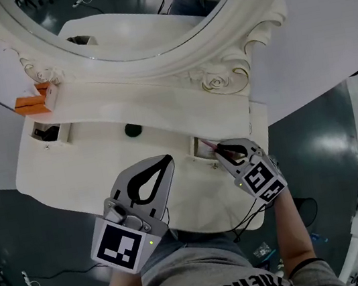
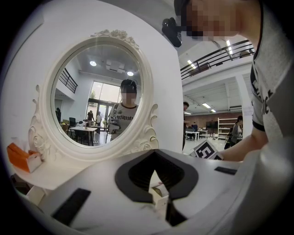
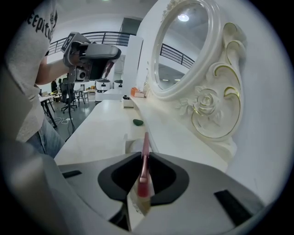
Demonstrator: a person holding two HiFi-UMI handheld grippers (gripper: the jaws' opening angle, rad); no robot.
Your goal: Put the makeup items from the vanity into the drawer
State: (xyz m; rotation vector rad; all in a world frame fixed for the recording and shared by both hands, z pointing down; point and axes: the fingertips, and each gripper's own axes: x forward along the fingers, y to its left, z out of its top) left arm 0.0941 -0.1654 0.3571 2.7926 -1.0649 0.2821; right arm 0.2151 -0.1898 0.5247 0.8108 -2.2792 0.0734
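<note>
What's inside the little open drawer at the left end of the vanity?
The drawer holds something dark; its walls hide the rest, so I can't identify it.

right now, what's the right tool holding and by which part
A slim pink makeup stick, pinched partway along its shaft by the right tool. Its thin end pokes out past the tips, and its thicker end sits back between the jaws.

Bare vanity top [image 1: 69, 174] at left; mirror frame [image 1: 219, 57] along back; dark lump [image 1: 133, 130] mid-shelf
</note>
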